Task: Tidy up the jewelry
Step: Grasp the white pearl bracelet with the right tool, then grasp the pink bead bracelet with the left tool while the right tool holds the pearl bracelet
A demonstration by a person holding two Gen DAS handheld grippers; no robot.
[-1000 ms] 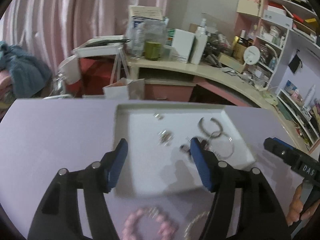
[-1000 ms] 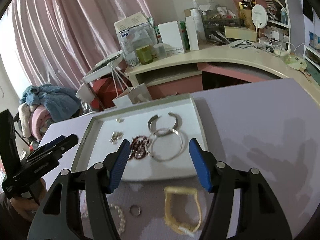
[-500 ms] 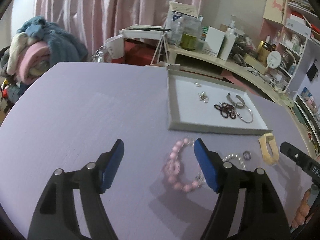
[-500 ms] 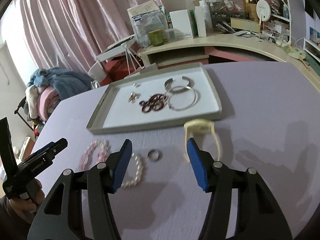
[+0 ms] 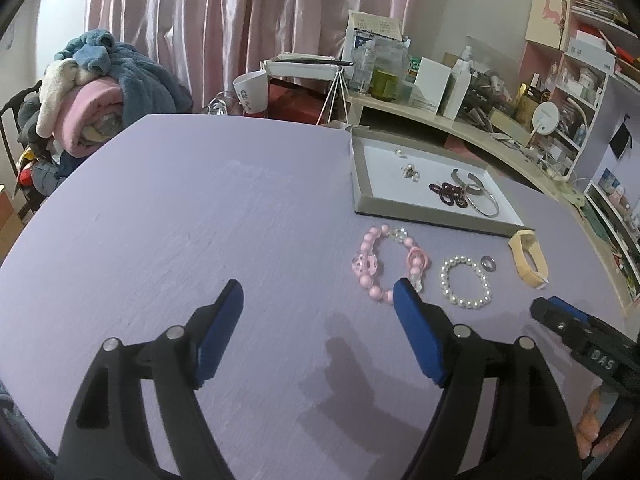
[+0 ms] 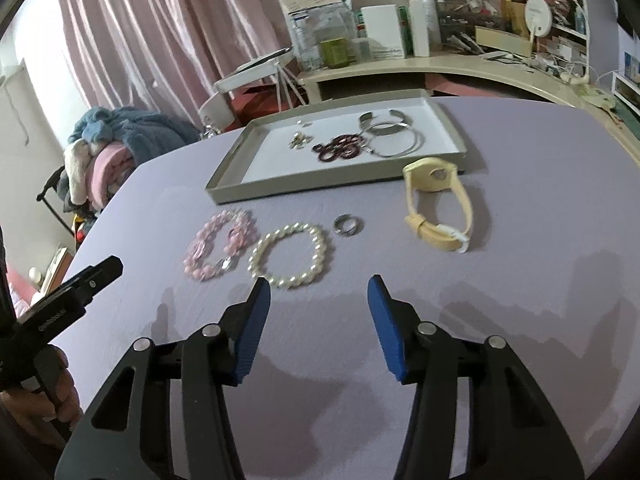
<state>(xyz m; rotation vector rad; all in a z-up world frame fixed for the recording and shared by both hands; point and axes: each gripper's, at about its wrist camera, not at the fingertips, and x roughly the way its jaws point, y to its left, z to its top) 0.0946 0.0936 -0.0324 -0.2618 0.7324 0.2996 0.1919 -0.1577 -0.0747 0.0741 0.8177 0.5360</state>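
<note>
A grey tray (image 5: pixel 362 172) (image 6: pixel 230 172) on the lilac table holds earrings, a dark red chain and silver bangles (image 6: pixel 390 134). In front of it lie a pink bead bracelet (image 5: pixel 388 262) (image 6: pixel 220 246), a pearl bracelet (image 5: pixel 466 282) (image 6: pixel 290 254), a small ring (image 5: pixel 489 264) (image 6: pixel 347 225) and a yellow watch (image 5: pixel 528 258) (image 6: pixel 438 204). My left gripper (image 5: pixel 318 294) hovers over bare table left of the pink bracelet, jaws opening, nothing between them. My right gripper (image 6: pixel 318 286) hangs just in front of the pearl bracelet, jaws closing on nothing.
Behind the table runs a curved cream desk (image 6: pixel 460 66) crowded with boxes and bottles, with shelves (image 5: pixel 580 76) at the right. A pile of blankets (image 5: pixel 92 88) sits at the left, pink curtains behind. A hand (image 6: pixel 44 392) holds the left gripper's handle.
Both grippers have pulled back from over the tray toward the near table, so the loose bracelets, ring and watch now lie ahead of them. The left jaws widened; the right jaws narrowed.
</note>
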